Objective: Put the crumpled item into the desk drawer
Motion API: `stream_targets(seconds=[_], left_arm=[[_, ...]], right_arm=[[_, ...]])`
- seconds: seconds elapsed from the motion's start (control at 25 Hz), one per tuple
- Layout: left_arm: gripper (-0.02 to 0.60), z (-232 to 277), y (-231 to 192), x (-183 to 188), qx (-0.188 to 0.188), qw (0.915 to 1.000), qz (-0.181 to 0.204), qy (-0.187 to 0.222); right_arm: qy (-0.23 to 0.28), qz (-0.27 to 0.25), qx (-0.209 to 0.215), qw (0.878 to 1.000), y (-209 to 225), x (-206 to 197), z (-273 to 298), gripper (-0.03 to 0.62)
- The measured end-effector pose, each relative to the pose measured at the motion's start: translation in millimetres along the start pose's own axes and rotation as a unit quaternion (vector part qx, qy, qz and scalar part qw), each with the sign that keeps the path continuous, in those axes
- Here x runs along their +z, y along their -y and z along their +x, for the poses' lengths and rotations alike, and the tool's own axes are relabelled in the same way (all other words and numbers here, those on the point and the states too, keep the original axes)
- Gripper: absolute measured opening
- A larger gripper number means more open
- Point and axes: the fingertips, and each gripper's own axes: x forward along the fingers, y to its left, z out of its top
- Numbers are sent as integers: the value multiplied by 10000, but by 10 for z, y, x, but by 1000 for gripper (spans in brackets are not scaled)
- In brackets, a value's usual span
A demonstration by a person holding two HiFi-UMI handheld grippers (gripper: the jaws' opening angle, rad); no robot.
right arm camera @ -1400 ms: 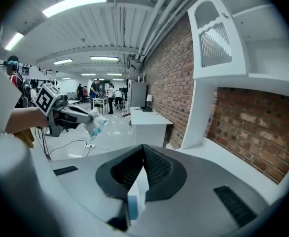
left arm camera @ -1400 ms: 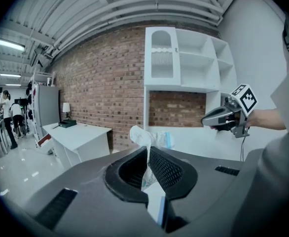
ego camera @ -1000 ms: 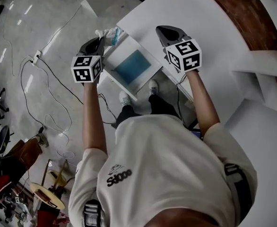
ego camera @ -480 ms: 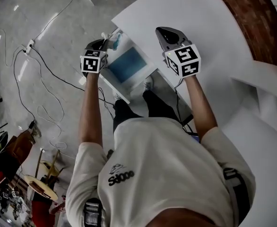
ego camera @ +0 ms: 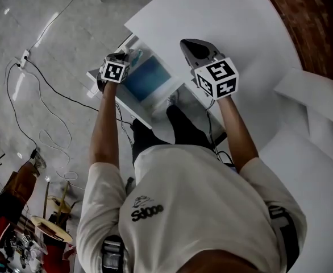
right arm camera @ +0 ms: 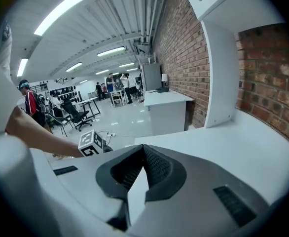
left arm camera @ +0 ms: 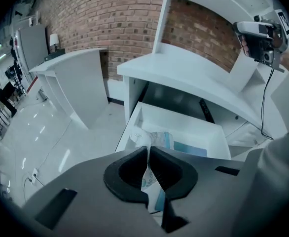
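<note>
The crumpled item (ego camera: 133,54) is a white and pale-blue wrapper. My left gripper (ego camera: 125,57) is shut on it and holds it over the left front corner of the open white desk drawer (ego camera: 127,104). In the left gripper view the wrapper (left arm camera: 152,138) bunches up past the closed jaws of that gripper (left arm camera: 148,151), with the drawer (left arm camera: 184,125) right below. A flat blue thing (ego camera: 149,78) lies in the drawer. My right gripper (ego camera: 194,49) hovers shut and holding nothing above the white desk top (ego camera: 229,21), to the right of the drawer.
Cables (ego camera: 47,90) trail over the glossy floor left of the desk. A brick wall (left arm camera: 110,19) and another white desk (left arm camera: 70,78) stand behind. The person's legs and shoes (ego camera: 172,101) are under the drawer. Chairs and people (right arm camera: 70,110) are far off.
My left gripper has moved forward and right with the wrapper, from beside the drawer's front to over its corner. The right gripper has barely shifted.
</note>
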Motion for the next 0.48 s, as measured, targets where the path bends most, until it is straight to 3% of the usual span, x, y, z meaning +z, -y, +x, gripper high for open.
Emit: stream_targets(seconds=[0.16,0.48], left_arm=[[28,283,25,2,-159,9998,24,-100],[28,696,-24,-61,-253,9971,-710,-139]], right_arm=[[-252,-110,51,9996,-20,-132,88,5],[-480,-166,23,9987,-15,-237,237,6]])
